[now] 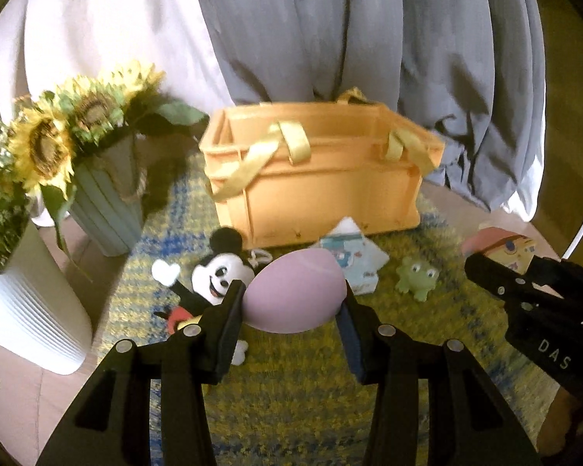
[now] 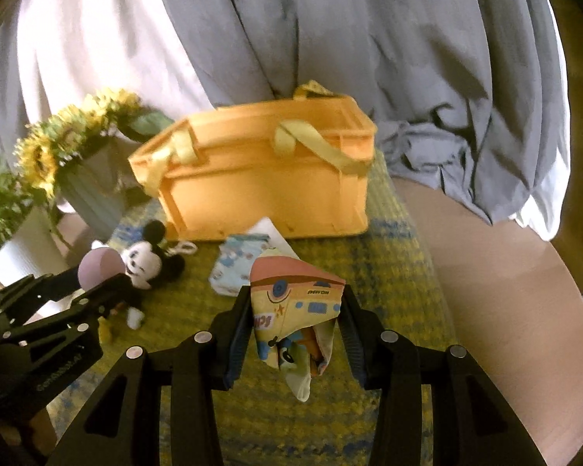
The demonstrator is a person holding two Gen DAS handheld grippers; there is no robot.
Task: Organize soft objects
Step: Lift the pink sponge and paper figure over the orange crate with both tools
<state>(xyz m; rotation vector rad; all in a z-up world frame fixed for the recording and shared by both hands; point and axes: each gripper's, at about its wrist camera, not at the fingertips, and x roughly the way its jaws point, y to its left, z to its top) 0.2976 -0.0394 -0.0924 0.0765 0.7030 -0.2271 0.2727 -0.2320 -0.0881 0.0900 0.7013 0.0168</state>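
Note:
My left gripper (image 1: 291, 295) is shut on a soft lilac egg-shaped toy (image 1: 295, 291), held above the yellow-blue mat (image 1: 291, 388). My right gripper (image 2: 297, 303) is shut on a printed yellow and pink cloth toy (image 2: 295, 303), also lifted off the mat. A Mickey Mouse plush (image 1: 217, 275) lies under the left gripper. A green frog toy (image 1: 416, 275) and a folded printed cloth (image 1: 353, 260) lie in front of the orange basket (image 1: 322, 194) with its yellow handles. The basket's inside is hidden from here.
A sunflower bouquet in a pale ribbed vase (image 1: 105, 209) and a white ribbed pot (image 1: 31, 322) stand at the left. Grey and white curtains (image 1: 330, 39) hang behind the basket. Pink floor (image 2: 505, 272) shows to the right of the mat.

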